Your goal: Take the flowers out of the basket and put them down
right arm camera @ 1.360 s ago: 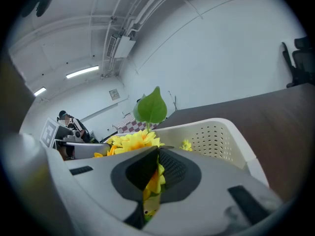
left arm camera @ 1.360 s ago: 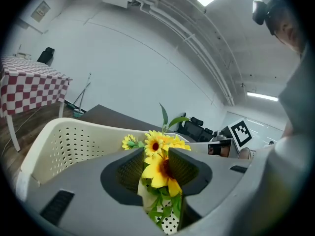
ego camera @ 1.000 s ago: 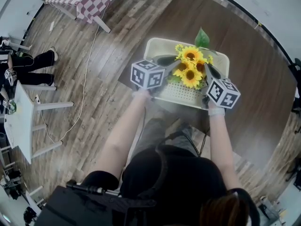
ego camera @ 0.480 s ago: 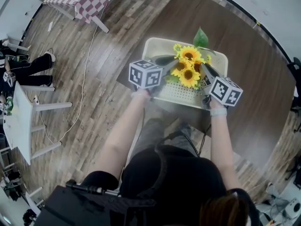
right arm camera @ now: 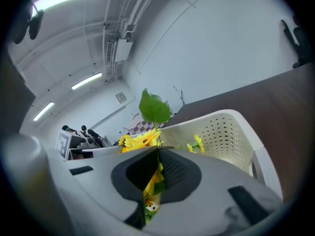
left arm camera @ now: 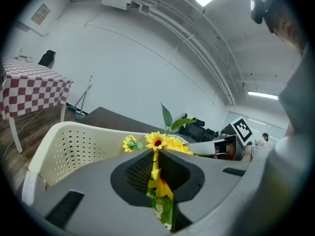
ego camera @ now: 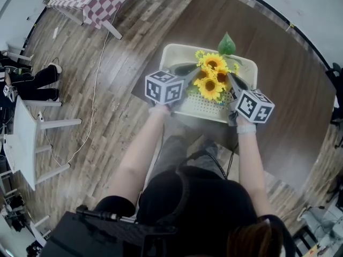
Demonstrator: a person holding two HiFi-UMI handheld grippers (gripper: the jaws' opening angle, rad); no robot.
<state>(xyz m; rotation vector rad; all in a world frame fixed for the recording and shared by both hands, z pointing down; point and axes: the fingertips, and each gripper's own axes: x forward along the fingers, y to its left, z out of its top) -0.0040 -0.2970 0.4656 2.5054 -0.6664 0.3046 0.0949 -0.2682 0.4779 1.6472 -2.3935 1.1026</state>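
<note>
My left gripper (left arm camera: 156, 154) has just been closing, and its pads now pinch yellow petals and a bit of green from the flowers (left arm camera: 158, 142). My right gripper (right arm camera: 158, 154) is clamped on the same bunch from the other side, with petals and foliage squeezed in the slit between its pads.

In the head view the left gripper (ego camera: 194, 76) comes in from about 8 o'clock of the flowers (ego camera: 211, 80) and the right gripper (ego camera: 230, 80) from about 4 o'clock. The bunch sits squarely between the two, so neither hand is nearer.

The flowers are not yet out of the basket (ego camera: 177, 52). They sit toward its 12 o'clock rim. The bunch seems to run roughly 6 to 12 o'clock, with one big leaf (ego camera: 226, 44) sticking out past the rim at the far end. I can't see the stems.

The basket sits on the dark table (ego camera: 278, 90). I judge the next move to be a lift with both hands together until the bunch clears the wall (left arm camera: 74, 151), then over to bare table at 2 or 3 o'clock
</note>
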